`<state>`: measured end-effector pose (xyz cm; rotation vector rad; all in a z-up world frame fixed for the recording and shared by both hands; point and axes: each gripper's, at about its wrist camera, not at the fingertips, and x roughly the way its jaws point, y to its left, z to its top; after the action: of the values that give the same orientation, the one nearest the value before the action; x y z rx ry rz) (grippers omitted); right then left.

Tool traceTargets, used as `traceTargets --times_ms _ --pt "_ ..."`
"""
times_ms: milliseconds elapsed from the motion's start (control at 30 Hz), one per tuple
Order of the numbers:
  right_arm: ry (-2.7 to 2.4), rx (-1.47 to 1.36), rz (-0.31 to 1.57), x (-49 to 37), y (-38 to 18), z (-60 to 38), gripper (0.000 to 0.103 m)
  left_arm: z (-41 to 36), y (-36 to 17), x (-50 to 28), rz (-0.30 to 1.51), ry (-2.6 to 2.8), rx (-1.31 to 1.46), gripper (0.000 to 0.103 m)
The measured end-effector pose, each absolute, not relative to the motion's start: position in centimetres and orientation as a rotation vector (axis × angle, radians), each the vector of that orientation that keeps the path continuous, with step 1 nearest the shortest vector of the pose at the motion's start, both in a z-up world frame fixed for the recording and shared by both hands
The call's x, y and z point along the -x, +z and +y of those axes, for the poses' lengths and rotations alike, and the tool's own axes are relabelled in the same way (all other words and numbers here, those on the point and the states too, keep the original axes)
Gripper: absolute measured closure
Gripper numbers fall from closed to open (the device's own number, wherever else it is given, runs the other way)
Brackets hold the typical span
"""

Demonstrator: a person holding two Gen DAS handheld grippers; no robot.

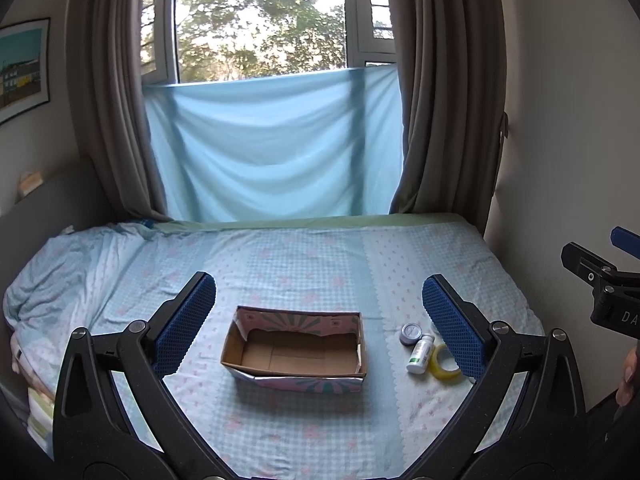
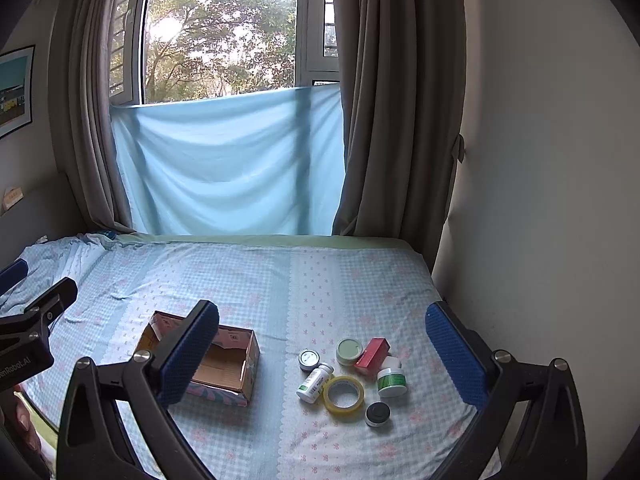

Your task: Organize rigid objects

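Note:
An open, empty cardboard box [image 1: 294,346] [image 2: 228,368] sits on the bed. To its right lies a cluster of small items: a yellow tape roll [image 2: 344,394] [image 1: 442,362], a white pill bottle on its side [image 2: 315,382] [image 1: 420,356], a small round tin [image 2: 309,360] [image 1: 411,334], a green-lidded jar [image 2: 349,351], a red box [image 2: 373,354], a white jar with green label [image 2: 391,380] and a black-capped jar [image 2: 377,414]. My left gripper [image 1: 320,320] is open and empty above the box. My right gripper [image 2: 324,344] is open and empty above the cluster.
The bed [image 2: 280,280] has a blue checked sheet with crumpled bedding at the left [image 1: 60,272]. A blue cloth and brown curtains hang at the window behind. A white wall [image 2: 540,200] runs close along the bed's right edge.

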<state>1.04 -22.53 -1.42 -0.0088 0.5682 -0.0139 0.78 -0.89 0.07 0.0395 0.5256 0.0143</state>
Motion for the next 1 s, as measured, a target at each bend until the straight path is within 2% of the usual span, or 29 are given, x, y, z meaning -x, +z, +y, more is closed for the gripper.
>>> traceTargets --times_ms 300,467,767,1000 --pt "-0.062 0.002 0.582 -2.6 -2.2 -22.2 0.0 -0.4 -1.1 -4.9 0.589 -0.072 -0.051 0.0" --pt "-0.108 0.013 0.622 -3.7 -4.0 -22.7 0.0 -1.6 -3.5 -8.6 0.654 -0.161 -0.059 0.0" --pt "-0.207 -0.024 0.753 -6.0 -11.1 -26.5 0.0 -7.6 -11.9 -16.2 0.856 -0.353 -0.125 0.0" --pt "-0.243 -0.084 0.853 -8.1 -18.4 -30.1 0.0 -13.7 -21.3 -21.4 1.042 -0.435 -0.194 0.0"
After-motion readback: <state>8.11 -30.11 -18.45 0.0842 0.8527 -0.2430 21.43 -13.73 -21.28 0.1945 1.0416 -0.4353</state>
